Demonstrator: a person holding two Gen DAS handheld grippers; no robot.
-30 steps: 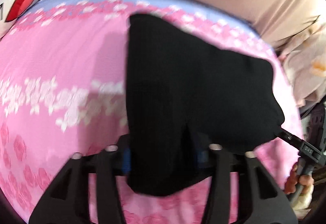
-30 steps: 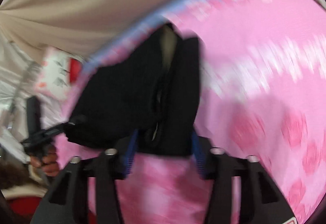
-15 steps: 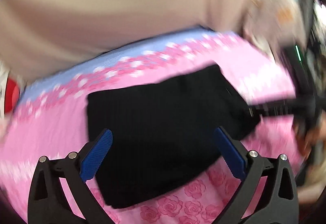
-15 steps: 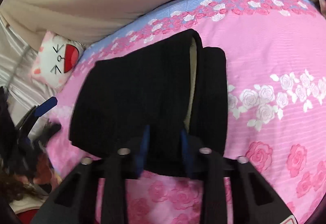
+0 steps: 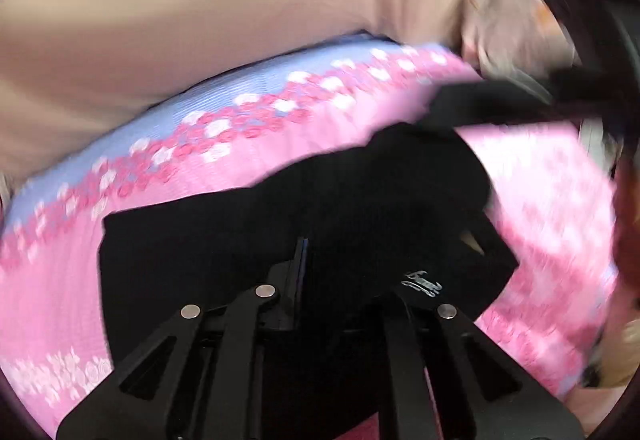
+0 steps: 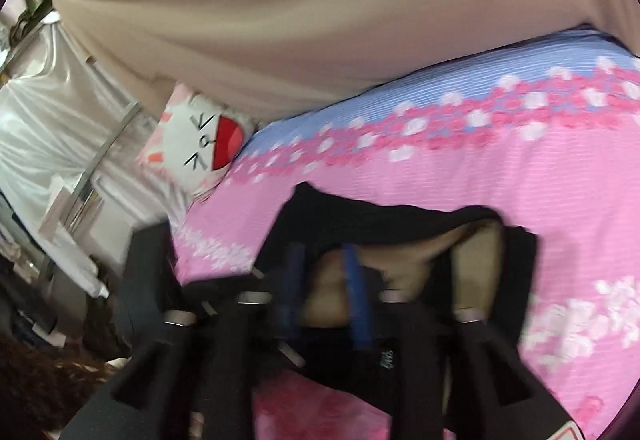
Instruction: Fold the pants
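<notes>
A home bedroom — pink rose-print bedsheet (image 6: 500, 176), cartoon-face pillow (image 6: 200, 144), beige curtain (image 6: 320, 20) behind.

My left gripper (image 5: 304, 260), wide open over the pants (image 5: 240, 240) half a second ago, has just closed, and its jaws now meet on the black cloth. My right gripper (image 6: 324, 280), then pinched narrow on the waist edge, has just been opening, with a raised fold showing tan lining between its blue pads (image 6: 356, 292). The pants now look bunched rather than flat on the bed (image 6: 520, 180).
</notes>
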